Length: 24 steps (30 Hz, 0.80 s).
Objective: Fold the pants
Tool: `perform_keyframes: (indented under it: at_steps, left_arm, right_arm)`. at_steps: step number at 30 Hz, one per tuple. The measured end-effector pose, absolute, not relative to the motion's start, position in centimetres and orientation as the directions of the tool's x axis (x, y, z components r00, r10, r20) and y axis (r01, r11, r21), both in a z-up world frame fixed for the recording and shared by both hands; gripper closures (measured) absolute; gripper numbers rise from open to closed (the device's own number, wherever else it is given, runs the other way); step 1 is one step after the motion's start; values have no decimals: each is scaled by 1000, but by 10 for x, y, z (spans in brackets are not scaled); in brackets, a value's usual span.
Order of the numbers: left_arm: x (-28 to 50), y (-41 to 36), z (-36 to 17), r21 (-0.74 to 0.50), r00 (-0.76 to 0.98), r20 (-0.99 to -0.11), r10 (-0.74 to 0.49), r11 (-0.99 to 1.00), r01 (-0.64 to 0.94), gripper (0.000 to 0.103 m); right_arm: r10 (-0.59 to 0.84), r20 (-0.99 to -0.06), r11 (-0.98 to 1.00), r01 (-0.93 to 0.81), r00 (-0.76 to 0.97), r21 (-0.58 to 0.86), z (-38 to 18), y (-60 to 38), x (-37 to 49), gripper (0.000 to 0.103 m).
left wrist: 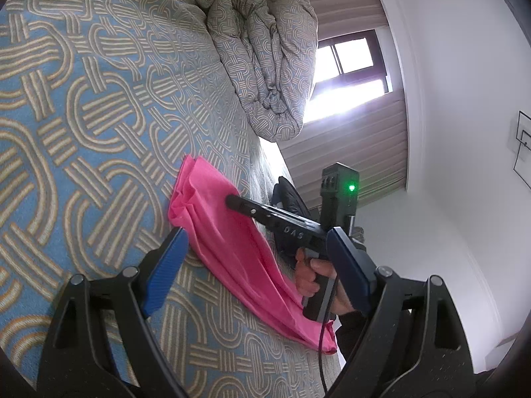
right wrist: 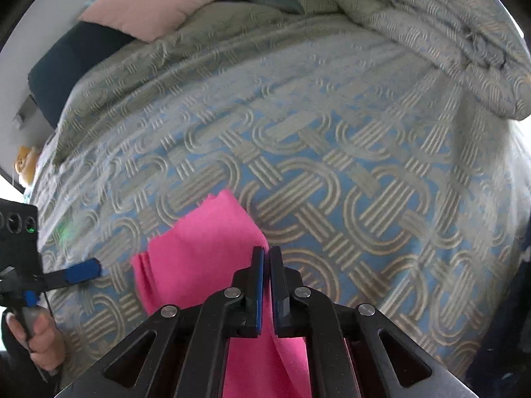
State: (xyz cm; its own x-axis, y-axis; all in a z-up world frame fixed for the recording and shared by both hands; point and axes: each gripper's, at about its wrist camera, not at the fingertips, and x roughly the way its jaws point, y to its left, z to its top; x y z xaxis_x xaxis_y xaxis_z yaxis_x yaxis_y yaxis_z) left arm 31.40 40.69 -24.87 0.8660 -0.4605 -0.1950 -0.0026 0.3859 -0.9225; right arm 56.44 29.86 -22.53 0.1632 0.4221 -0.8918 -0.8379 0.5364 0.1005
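Right wrist view: your right tool [right wrist: 267,255] points steeply down at the bed [right wrist: 332,165], its two blue pads drawn almost together with only a thin slit between them. The pink pants [right wrist: 205,238] lie just under and ahead of that tool, spreading from its tips toward 10 o'clock and running back beneath its black frame toward 6 o'clock. A ridge of pink cloth rises below the pads, but you cannot tell from this angle whether the pads actually pinch it. The pants look already doubled, with stacked edges showing at their 9 o'clock side; that suggests a fold partly made, with the tool low to press or reposition the fabric.

At 8 o'clock, well to the side of the pants, your left tool [right wrist: 83,272] shows one blue pad, and your left hand [right wrist: 39,341] grips its handle at the frame's lower left.

Left wrist view: your left tool [left wrist: 255,272] stands released, pads spread wide and empty, aimed nearly level across the bed. The pants [left wrist: 229,232] lie between its pads in the picture and beyond them, from 12 o'clock down to 5 o'clock, near the bed's edge, not touched by it. Your right tool [left wrist: 232,200] rests its closed tip on the pink cloth at 12 o'clock, with your right hand [left wrist: 315,275] on the handle. A bunched quilt [left wrist: 265,49] sits farther off at 12 o'clock.
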Motion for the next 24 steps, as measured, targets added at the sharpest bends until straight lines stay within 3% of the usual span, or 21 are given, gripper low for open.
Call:
perform_keyframes:
  at_steps: [1,6,8,13,15,17,24]
  left_arm:
    - [314,407,-249,-923,866,-195,-461,385,-3,18]
    - [313,409,-250,-930,869,-180,-462,368,3,18]
    - [310,413,-253,-943,874,-148,-462,332,16,18]
    - [296,430,-261,-974,906,-40,-421,218,58,18]
    - [295,432,-263,-977,908,-30,-417,204,61,18]
    - [295,432,-262,-976,907,-38,-419,211,57,18]
    - [298,429,-260,-972,904,-54,-425,229,50,17]
  right_arm:
    - [422,-893,533,-840,157,105,-228,299,564,93]
    - [439,-862,588,-807,254,62,-213,296,562,60]
    - [479,-821,588,-808,309,39,-196,293,552,57]
    - [548,-819,431,-896,168,104,-192,303,509,60]
    - [533,-834,366,-928,145,73,-202,312,487,79]
    - [511,-847,332,-942,145,39,-212,321,474,86]
    - [456,-868,343,-939,199,-34,-236,339,466,88]
